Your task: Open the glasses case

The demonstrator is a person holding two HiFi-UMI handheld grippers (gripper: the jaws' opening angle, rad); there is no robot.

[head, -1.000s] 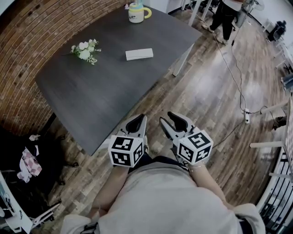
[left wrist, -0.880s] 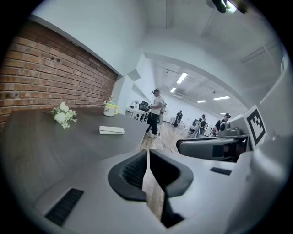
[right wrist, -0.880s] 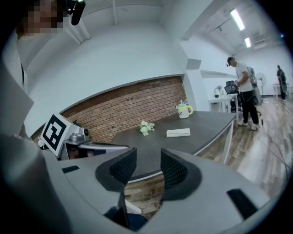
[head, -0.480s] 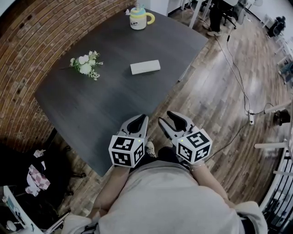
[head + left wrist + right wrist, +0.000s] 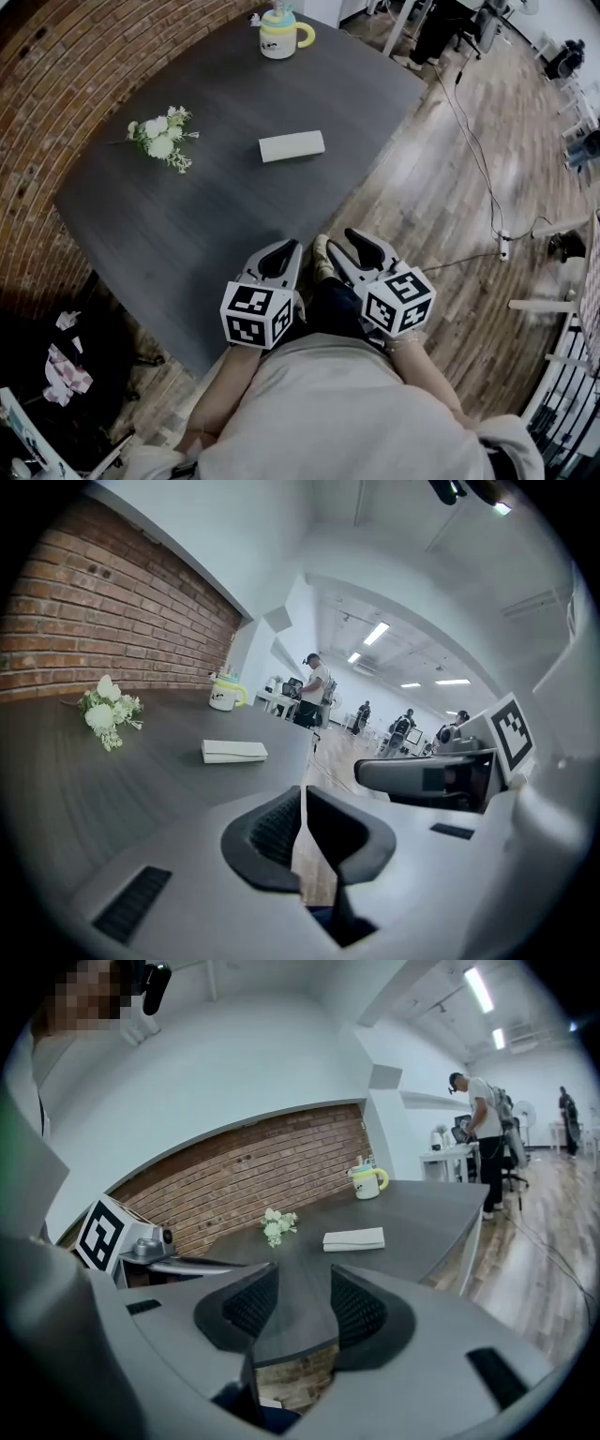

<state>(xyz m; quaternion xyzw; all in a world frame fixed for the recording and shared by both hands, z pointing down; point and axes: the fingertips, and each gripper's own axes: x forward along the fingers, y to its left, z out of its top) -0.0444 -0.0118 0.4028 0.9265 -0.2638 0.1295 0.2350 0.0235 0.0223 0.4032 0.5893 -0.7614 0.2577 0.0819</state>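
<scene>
Evidently I aim both at the shut, flat white glasses case [image 5: 292,146] for a reach: left gripper [image 5: 281,253] closed and empty, right gripper [image 5: 354,246] parted and empty.

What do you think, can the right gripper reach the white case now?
Probably not yet: the flat white rectangular case lies far across the dark grey table from the right gripper, with nothing between.

white glasses case [image 5: 292,146], closed, flat on table
</scene>
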